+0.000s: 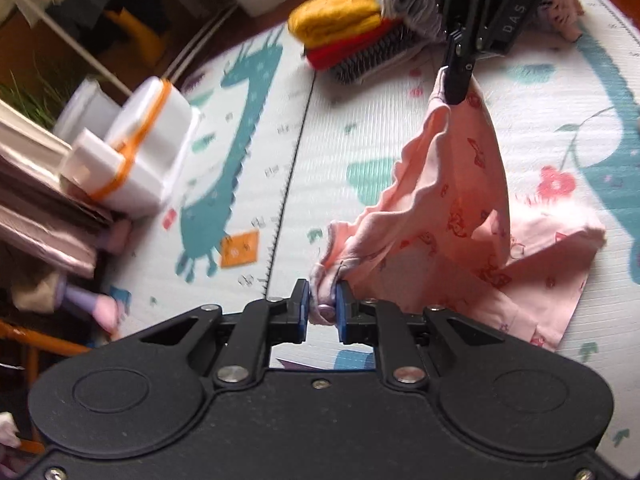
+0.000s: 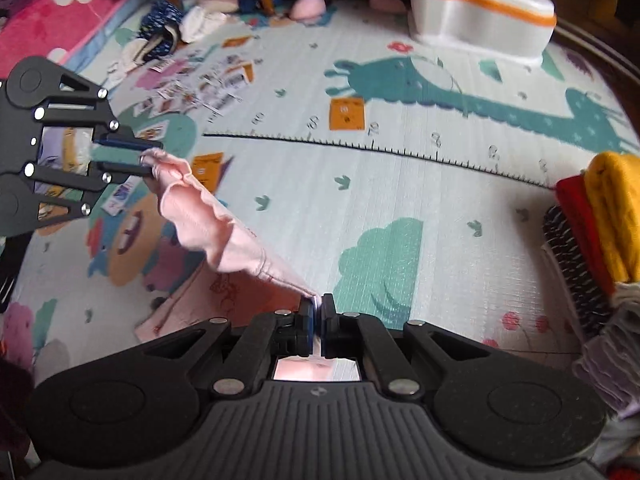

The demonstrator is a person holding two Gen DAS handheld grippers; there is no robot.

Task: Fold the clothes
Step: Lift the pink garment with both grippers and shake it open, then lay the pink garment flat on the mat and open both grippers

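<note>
While my left gripper (image 1: 323, 304) pinches one bunched edge of the pink printed garment (image 1: 460, 216) and my right gripper (image 2: 317, 310) pinches another, its jaws nearly shut, the cloth hangs stretched between, lower part trailing on the play mat (image 2: 400, 200), apparently for folding.

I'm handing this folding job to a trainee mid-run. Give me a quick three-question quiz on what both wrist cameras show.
1. True or false: the left gripper and the right gripper are both shut on the pink garment.
2. What lies on top of the folded stack? A) yellow item B) blue item C) green item
3. Fill in: part of the garment rests on the ______, printed with a ruler line.

Key: 1 true. 2 A, the yellow item. 3 play mat.
</note>
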